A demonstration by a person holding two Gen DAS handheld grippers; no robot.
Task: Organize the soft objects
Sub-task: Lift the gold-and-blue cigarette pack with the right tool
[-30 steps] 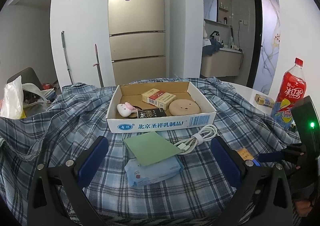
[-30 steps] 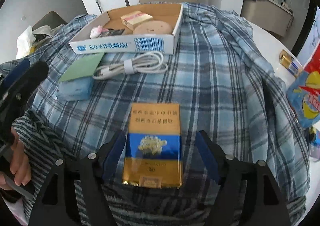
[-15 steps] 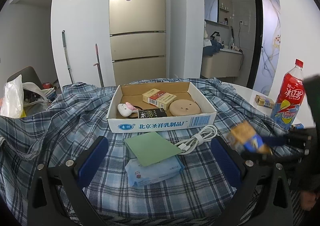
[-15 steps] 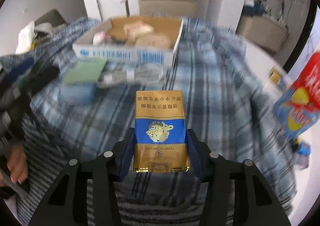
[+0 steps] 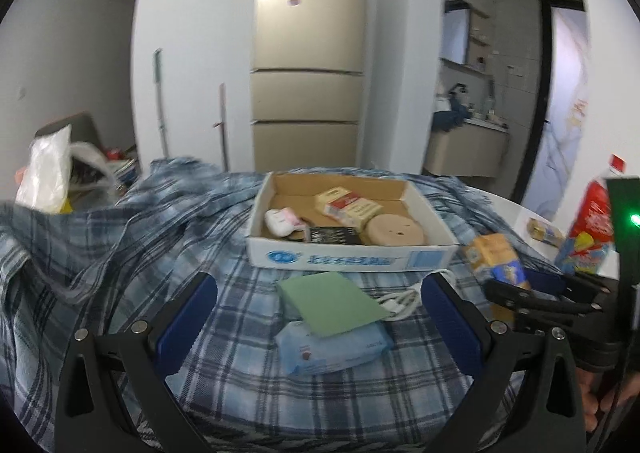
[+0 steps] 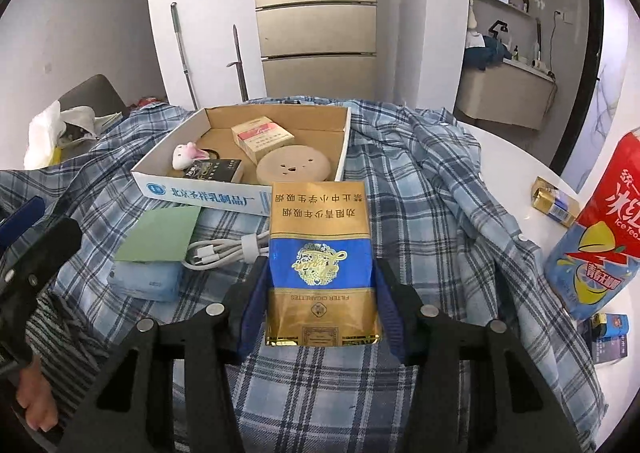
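Across the table: blue-white plaid cloth (image 6: 420,213) rumpled over most of the surface, ridges on both sides, bare white tabletop (image 6: 516,169) only at far right. Cloth is soft and will drag if anything slides on it, so carry, don't push

Shallow white cardboard tray w/ brown inside (image 6: 340,157) sits mid-table. Low stiff walls, near wall faces us. Already holds a red-cream cigarette box (image 6: 262,137), round tan disc (image 6: 294,169), black box (image 6: 214,171), small pink-white plush (image 6: 185,155). Free floor looks like the back right corner only, imo

Red-blue iced tea bottle (image 6: 604,241) stands at right, near the path edge, tall so easy to knock

Left gripper (image 5: 316,313) hangs empty, jaws wide apart, above a pale blue tissue pack (image 5: 334,345) w/ a green paper card (image 5: 330,303) on top; not touching either. White coiled USB cable (image 6: 228,251) just beside the card

Right gripper (image 6: 320,309) is clamped on a gold-and-blue soft cigarette pack (image 6: 320,253), pads on both long sides at the lower half, pack upright and clear of the cloth, just short of the tray's near wall. Pack reads light, thin foil-paper, crushable and a bit slick: keep the squeeze low, hold on the side edges. Approach over the near wall is open
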